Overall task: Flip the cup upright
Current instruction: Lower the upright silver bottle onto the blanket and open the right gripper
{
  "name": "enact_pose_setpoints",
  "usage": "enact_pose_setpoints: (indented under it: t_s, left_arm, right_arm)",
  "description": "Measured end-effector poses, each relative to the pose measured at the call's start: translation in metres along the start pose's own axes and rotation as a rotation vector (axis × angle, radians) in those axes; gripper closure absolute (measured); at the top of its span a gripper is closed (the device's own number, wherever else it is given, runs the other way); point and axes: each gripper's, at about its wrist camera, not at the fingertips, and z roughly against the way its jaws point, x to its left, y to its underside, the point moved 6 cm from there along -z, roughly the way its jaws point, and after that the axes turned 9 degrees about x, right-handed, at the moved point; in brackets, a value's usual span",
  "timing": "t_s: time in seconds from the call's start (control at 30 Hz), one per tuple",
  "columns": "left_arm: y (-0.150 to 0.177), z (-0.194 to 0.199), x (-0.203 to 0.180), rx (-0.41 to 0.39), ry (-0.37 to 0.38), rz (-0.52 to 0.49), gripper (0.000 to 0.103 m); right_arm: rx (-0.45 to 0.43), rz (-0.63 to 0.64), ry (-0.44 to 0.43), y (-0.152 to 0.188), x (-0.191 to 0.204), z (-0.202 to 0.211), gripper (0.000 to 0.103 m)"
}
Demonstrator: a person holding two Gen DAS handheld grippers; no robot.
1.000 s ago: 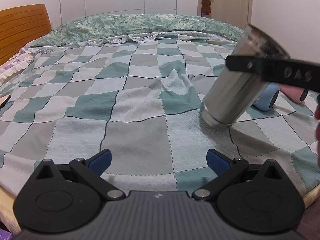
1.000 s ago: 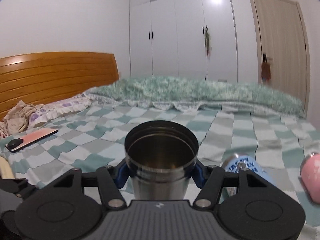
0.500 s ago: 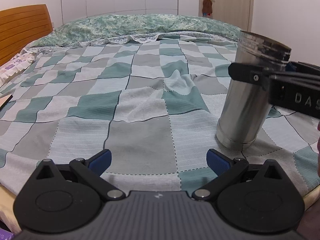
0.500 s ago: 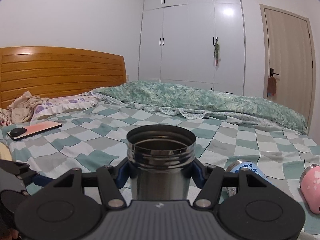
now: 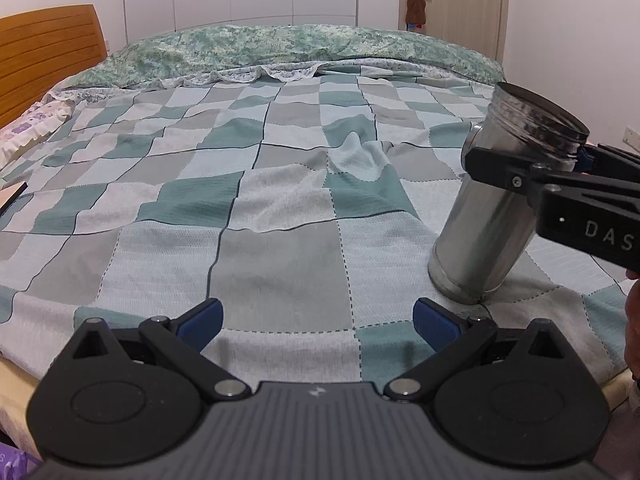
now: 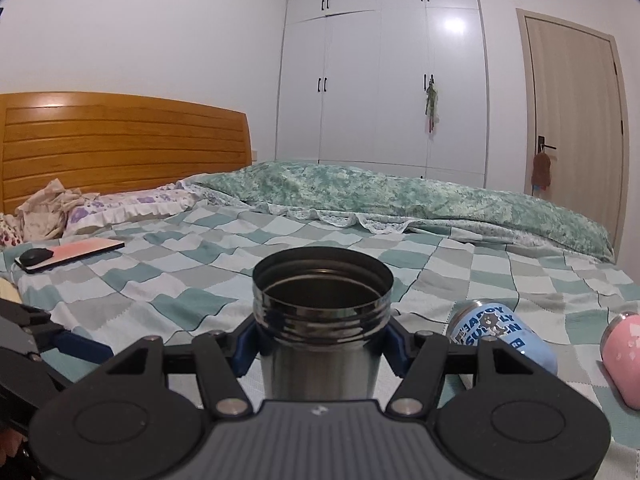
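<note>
- Blue pads of my left tool (image 5: 316,322) sit spread wide over the bed (image 5: 280,208), holding nothing.
- Right of it, the steel cup (image 5: 492,216) has swung from steeply tilted a second ago to mouth-up, base on the quilt, leaning slightly.
- My right tool (image 6: 322,342) pinches it below the rim; releasing looks like all that's left.

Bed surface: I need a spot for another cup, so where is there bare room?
The checked blanket lies bare from the open left gripper to the green quilt. It is crowded on the right: the steel cup held in the right gripper, a blue cup and a pink cup lying close beside it.
</note>
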Motion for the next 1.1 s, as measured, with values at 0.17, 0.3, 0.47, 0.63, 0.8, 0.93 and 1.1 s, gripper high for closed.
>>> enact_pose_setpoints:
  t_s: [0.17, 0.3, 0.47, 0.63, 0.8, 0.93, 1.1]
  left_arm:
    - [0.002, 0.003, -0.002, -0.001, -0.002, 0.000, 0.000]
    - [0.003, 0.008, -0.007, -0.005, -0.002, 0.000, 0.000]
    - [0.004, 0.017, -0.012, -0.014, -0.007, 0.002, 0.000]
    - [0.007, 0.038, -0.025, -0.049, 0.008, 0.010, 0.000]
    - [0.014, 0.063, -0.056, -0.102, 0.044, 0.011, 0.000]
    - [0.025, 0.080, -0.095, -0.154, 0.095, 0.007, 0.000]
    - [0.042, 0.088, -0.149, -0.222, 0.152, 0.006, 0.000]
  right_arm:
    - [-0.016, -0.004, -0.003, -0.001, -0.003, 0.006, 0.041]
    - [-0.025, -0.012, -0.001, -0.003, -0.006, 0.011, 0.033]
    - [-0.056, -0.022, -0.008, -0.003, -0.011, 0.026, 0.019]
    - [-0.096, -0.029, -0.009, -0.001, -0.021, 0.051, 0.000]
    - [-0.106, -0.040, 0.015, 0.006, -0.048, 0.087, 0.000]
    - [-0.102, -0.045, 0.045, 0.022, -0.078, 0.121, 0.000]
    - [-0.089, -0.033, 0.118, 0.055, -0.119, 0.163, 0.000]
